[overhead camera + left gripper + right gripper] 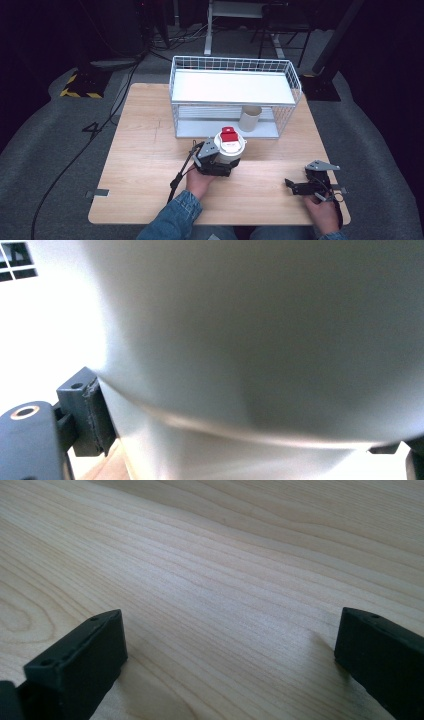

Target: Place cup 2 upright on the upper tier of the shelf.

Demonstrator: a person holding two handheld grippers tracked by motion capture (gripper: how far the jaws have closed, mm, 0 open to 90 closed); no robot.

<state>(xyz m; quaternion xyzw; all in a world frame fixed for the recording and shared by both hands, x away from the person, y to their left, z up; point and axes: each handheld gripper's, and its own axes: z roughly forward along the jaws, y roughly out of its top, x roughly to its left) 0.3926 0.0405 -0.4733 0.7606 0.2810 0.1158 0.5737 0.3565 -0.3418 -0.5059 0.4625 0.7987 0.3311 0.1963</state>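
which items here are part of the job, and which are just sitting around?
In the job:
- white cup with red-labelled lid, clamped in the left gripper
- wire shelf rack just beyond it, probably where it goes

Just there:
- beige cup on the rack's lower level
- right gripper, fingers apart over the bare table
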